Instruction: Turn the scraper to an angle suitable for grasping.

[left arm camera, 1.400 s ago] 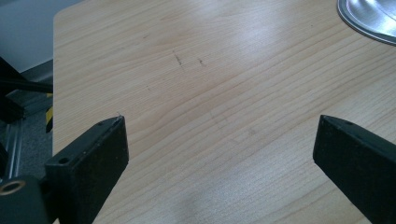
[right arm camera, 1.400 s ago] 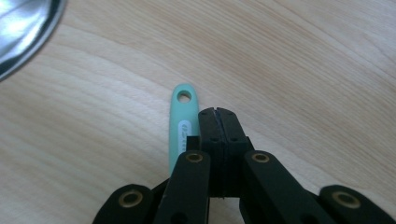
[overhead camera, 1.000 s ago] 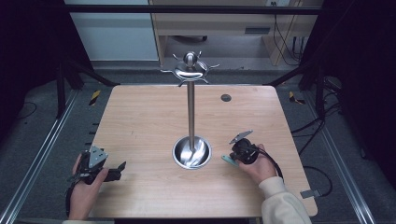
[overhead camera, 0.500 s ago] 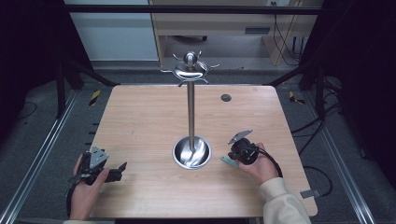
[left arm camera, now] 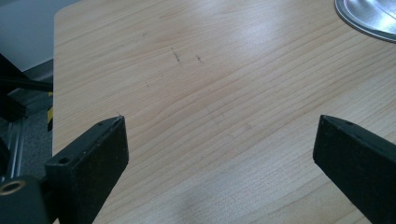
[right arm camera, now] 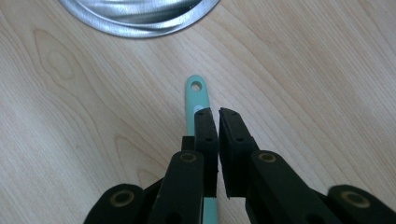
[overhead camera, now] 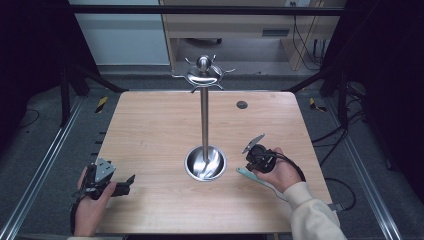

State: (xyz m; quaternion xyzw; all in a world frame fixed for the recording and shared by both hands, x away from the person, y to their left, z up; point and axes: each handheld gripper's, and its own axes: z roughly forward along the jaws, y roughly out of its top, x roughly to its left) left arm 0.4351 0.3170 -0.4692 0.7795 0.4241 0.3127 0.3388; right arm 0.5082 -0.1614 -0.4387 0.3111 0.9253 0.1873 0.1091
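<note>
- The teal utensil handle [right arm camera: 193,95] lies flat on the wooden table [overhead camera: 150,130], its hanging-hole end pointing at the steel stand base [overhead camera: 205,163] and stopping just short of that rim.
- The right gripper [right arm camera: 217,112] sits over the handle, jaws almost together with a thin slit between them. The handle runs under the left jaw, not through the slit, so I judge it is not gripped; whether a jaw touches it I cannot tell.
- In the high view the right hand [overhead camera: 275,170] hovers beside the base, teal [overhead camera: 246,173] peeking out below it.
- The stand's pole [overhead camera: 204,120] rises to a hooked top [overhead camera: 202,75], the likely home for that hole.
- The left gripper [left arm camera: 219,140] waits at the near left, jaws spread wide over bare wood.
- Risks: closing here could pinch air or skid the flat handle into the base; a shallow edge grip could let it swing and clip the pole on the lift.
</note>
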